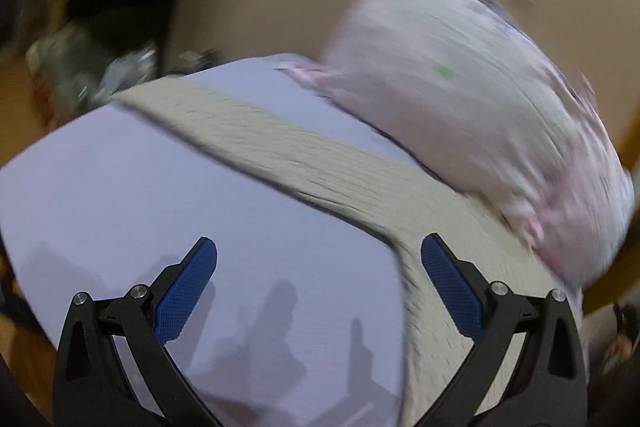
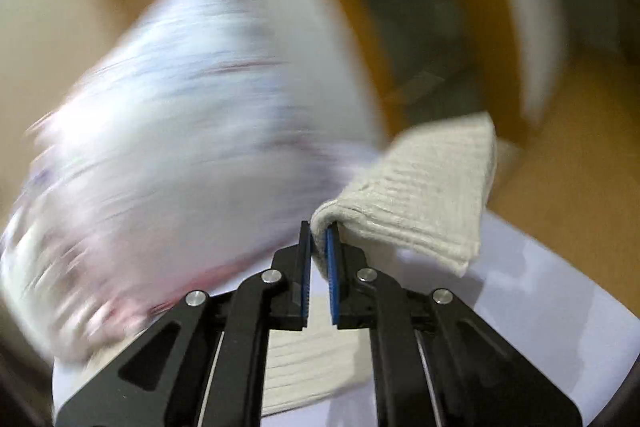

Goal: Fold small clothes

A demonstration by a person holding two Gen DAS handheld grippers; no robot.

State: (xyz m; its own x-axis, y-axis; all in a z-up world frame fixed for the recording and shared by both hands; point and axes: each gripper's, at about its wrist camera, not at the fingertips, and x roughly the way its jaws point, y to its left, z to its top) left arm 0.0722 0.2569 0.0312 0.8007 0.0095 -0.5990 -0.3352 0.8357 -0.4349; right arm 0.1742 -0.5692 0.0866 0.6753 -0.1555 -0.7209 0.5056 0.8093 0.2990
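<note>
Blue pads (image 2: pixel 331 267) on the right gripper (image 2: pixel 318 251) pinch one end of a cream ribbed sock (image 2: pixel 420 195), lifting it off the white table (image 2: pixel 560 287). Its long part lies flat. Left gripper (image 1: pixel 318 291) is wide open, holding nothing, right by the sock. Beside the sock sits a blurry pink patterned cloth (image 1: pixel 460 99). Folding looks just begun. Past the table, the floor looks brown.

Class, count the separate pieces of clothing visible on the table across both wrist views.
2: a cream ribbed garment pinched in the right gripper, and a blurred pale patterned garment beside it. Others may be hidden.
</note>
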